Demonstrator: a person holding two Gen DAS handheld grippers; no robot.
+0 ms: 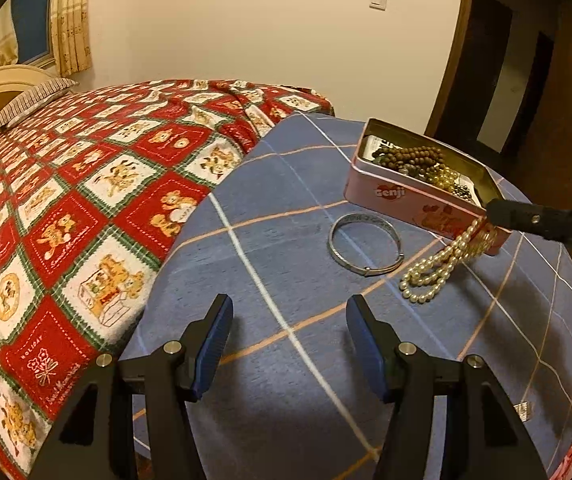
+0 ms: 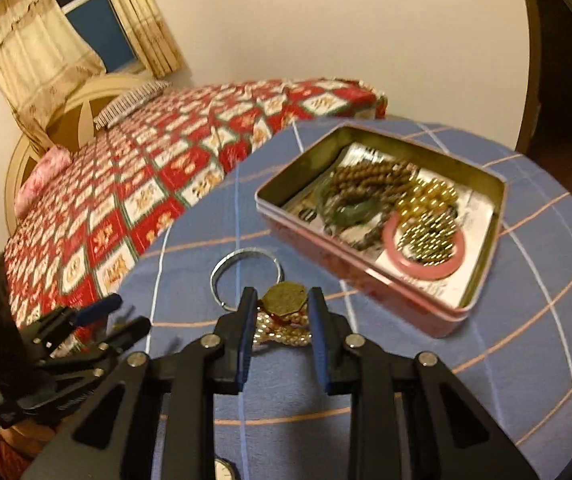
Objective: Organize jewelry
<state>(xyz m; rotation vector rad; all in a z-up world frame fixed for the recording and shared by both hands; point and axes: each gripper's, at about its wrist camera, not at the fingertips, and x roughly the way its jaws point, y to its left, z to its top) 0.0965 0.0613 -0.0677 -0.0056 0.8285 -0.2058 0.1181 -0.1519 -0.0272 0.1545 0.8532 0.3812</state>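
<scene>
A pink tin (image 1: pixel 406 196) (image 2: pixel 370 280) stands open on the blue checked cloth, holding brown beads (image 2: pixel 370 176), gold beads (image 2: pixel 430 216), a green bangle (image 2: pixel 342 212) and a pink bangle (image 2: pixel 426 264). A silver bangle (image 1: pixel 364 244) (image 2: pixel 245 258) lies in front of it. My right gripper (image 2: pixel 279 300) (image 1: pixel 498 214) is shut on a pearl necklace (image 1: pixel 434 272) (image 2: pixel 286 330) by its gold pendant (image 2: pixel 284 299), lifting it beside the tin's near corner while its lower loops rest on the cloth. My left gripper (image 1: pixel 290 316) (image 2: pixel 113 314) is open and empty, nearer than the bangle.
The round table (image 1: pixel 286 380) stands against a bed with a red patterned quilt (image 1: pixel 65 200). A watch face (image 2: pixel 221 470) shows at the bottom edge of the right wrist view. A dark wooden door (image 1: pixel 506 60) is at the right.
</scene>
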